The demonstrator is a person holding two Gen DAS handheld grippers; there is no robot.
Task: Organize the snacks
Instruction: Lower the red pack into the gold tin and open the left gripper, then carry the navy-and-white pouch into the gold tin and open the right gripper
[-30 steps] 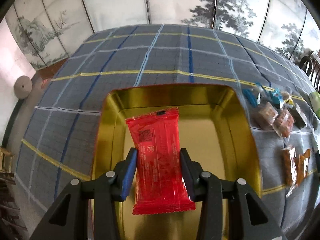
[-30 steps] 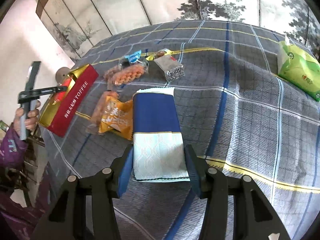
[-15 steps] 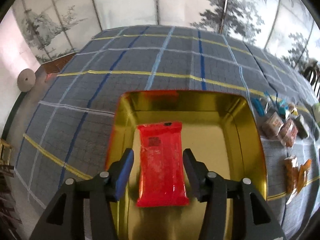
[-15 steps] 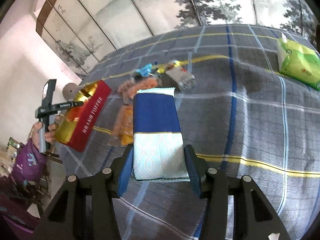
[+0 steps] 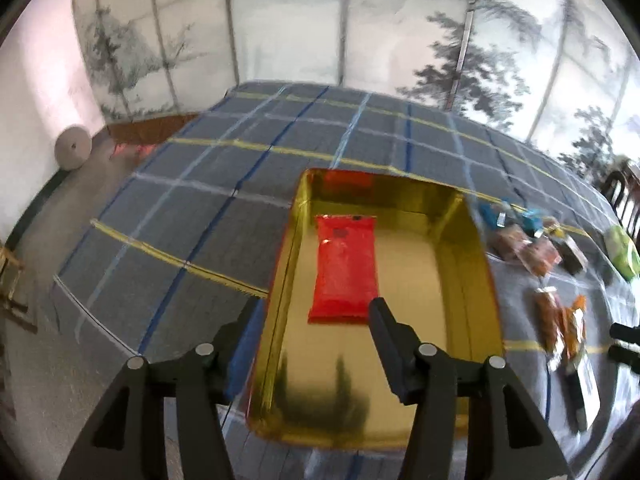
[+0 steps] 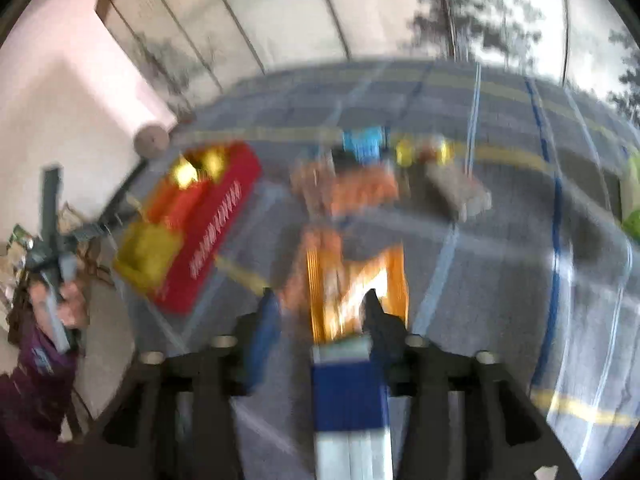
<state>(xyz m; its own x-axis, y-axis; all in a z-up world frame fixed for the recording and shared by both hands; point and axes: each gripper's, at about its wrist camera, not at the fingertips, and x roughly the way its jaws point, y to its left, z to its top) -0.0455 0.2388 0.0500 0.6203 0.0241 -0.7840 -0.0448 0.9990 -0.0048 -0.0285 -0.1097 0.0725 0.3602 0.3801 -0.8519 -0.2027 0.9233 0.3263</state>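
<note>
The flat red foil snack packet point(image 5: 345, 270), released a moment ago, now lies inside the gold-lined rectangular tin point(image 5: 476, 240). The left gripper point(image 5: 310, 314) is opening, empty; 1 snack is stowed. The right gripper point(image 6: 318, 312) is opening around the blue-and-white packet point(image 6: 350, 396).

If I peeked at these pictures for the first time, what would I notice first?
Probably the shiny gold tin sitting on the checked blue-grey tablecloth, with one bright red snack packet lying flat inside it. The left gripper hangs just above, its jaws opening with nothing between them. In the blurry right view, a blue and white packet lies close under the right gripper, whose jaws are opening.
</note>
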